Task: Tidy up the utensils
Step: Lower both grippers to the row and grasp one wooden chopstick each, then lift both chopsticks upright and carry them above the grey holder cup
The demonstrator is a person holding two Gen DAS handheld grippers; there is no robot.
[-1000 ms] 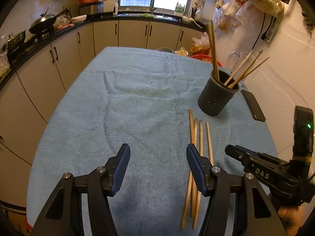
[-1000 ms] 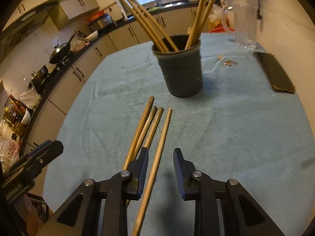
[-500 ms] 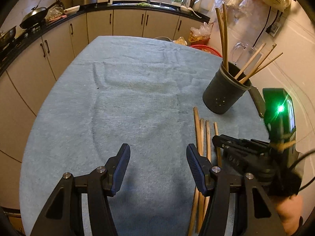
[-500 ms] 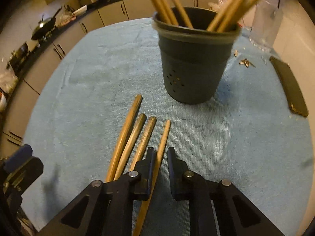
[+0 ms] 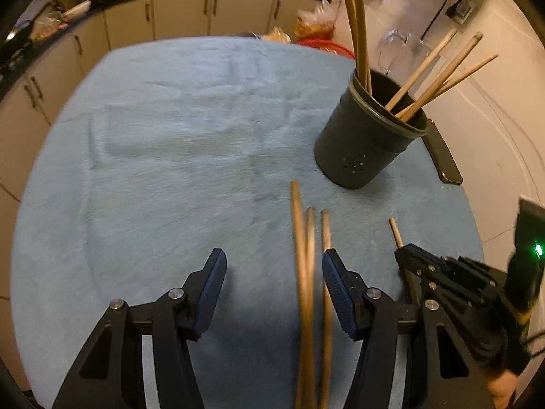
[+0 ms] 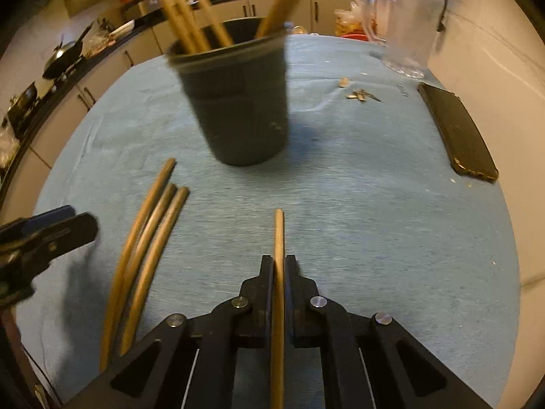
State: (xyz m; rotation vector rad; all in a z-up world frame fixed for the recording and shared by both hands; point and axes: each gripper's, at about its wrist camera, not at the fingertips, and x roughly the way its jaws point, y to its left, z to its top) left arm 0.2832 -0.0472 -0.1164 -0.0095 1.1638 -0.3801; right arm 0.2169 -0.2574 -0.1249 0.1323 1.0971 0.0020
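Our right gripper (image 6: 279,266) pinches one chopstick (image 6: 278,235) near the dark cup (image 6: 238,102); our left gripper (image 5: 274,272) hangs half open over three chopsticks (image 5: 308,272) on the cloth (image 5: 170,170).

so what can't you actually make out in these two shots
- Right wrist view: near end of the wooden chopstick in the right gripper, hidden by the gripper body.
- Left wrist view: the three loose wooden chopsticks, motion-blurred, cut off at the bottom edge.
- Both views: bottom of the dark grey holder.

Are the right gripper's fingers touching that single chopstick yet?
Touching. The right wrist view shows the right gripper shut on the single chopstick, both fingers pressed against its sides, no gap.
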